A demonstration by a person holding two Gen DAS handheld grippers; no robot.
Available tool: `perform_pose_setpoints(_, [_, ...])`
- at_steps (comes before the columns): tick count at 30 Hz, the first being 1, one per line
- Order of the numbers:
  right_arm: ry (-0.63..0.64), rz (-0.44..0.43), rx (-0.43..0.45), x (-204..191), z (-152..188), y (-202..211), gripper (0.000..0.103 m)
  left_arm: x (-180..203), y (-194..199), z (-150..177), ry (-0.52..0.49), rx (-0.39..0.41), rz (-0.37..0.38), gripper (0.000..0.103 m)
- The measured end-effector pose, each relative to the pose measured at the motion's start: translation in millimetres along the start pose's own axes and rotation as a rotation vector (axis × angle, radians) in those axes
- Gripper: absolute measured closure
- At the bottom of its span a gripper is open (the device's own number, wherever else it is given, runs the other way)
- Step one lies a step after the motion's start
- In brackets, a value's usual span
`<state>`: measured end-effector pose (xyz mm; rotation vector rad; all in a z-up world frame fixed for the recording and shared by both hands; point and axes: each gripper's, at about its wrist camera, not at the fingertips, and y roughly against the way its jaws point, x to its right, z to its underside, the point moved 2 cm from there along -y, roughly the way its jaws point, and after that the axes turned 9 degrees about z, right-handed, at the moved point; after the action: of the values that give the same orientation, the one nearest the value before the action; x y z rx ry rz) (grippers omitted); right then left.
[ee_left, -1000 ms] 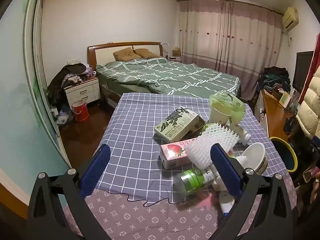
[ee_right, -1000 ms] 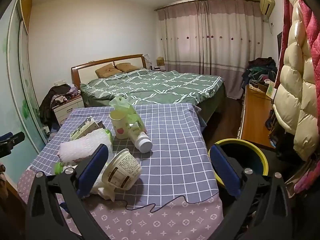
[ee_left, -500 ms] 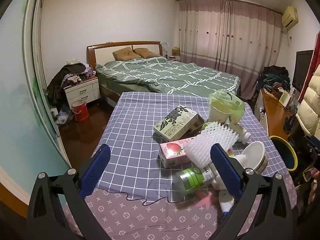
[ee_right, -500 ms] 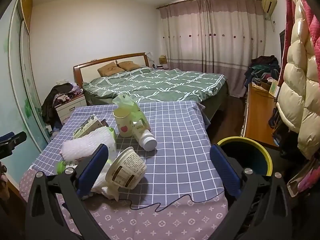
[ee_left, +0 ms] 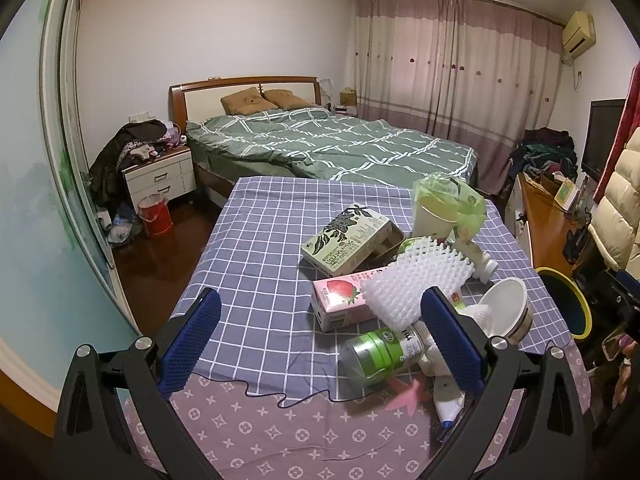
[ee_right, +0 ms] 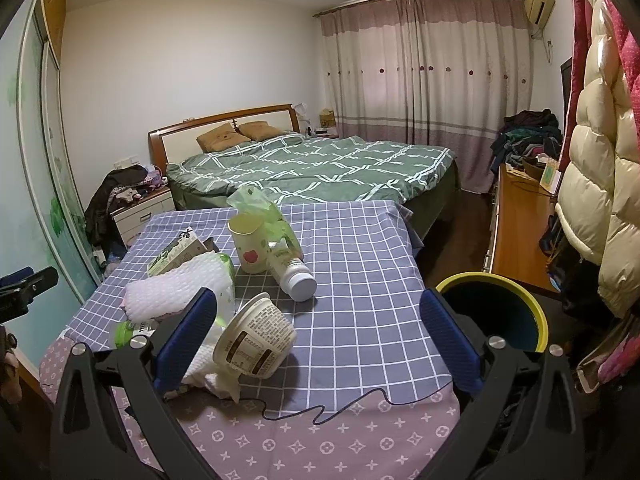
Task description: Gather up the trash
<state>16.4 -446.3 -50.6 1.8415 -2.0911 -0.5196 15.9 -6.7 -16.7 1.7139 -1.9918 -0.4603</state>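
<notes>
Trash lies piled on the checked tablecloth [ee_left: 256, 248]: a green tea carton [ee_left: 347, 239], a pink strawberry carton [ee_left: 340, 306], white foam netting [ee_left: 420, 280], a green-labelled bottle [ee_left: 380, 354], a paper cup with a green bag [ee_left: 438, 210] and a tipped tub [ee_left: 506, 312]. My left gripper [ee_left: 320, 336] hovers open over the near edge, holding nothing. In the right wrist view the tub [ee_right: 256, 338] lies just right of the left fingertip, with a white bottle [ee_right: 292, 272] and cup [ee_right: 250, 246] beyond. My right gripper [ee_right: 318, 334] is open and empty. A yellow-rimmed bin [ee_right: 494, 312] stands right of the table.
A green bed [ee_left: 332, 148] lies behind the table, a nightstand [ee_left: 160, 178] and red bucket [ee_left: 154, 214] to the left. A wooden desk [ee_right: 520, 232] and hanging puffer coats [ee_right: 596, 160] crowd the right. A black cable [ee_right: 328, 406] trails across the near cloth.
Both views shifted slightly; the right gripper moved a little forward and left toward the tub. Nothing was picked up or released.
</notes>
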Motion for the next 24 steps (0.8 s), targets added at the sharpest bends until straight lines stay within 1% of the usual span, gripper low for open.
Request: perform_pose_setpoints(24, [-0.004,-0.003,-0.009,-0.9,2.3,-4.8,0.006,5.3,-6.9,2.1,-0.003,-0.019,0.012,0.005])
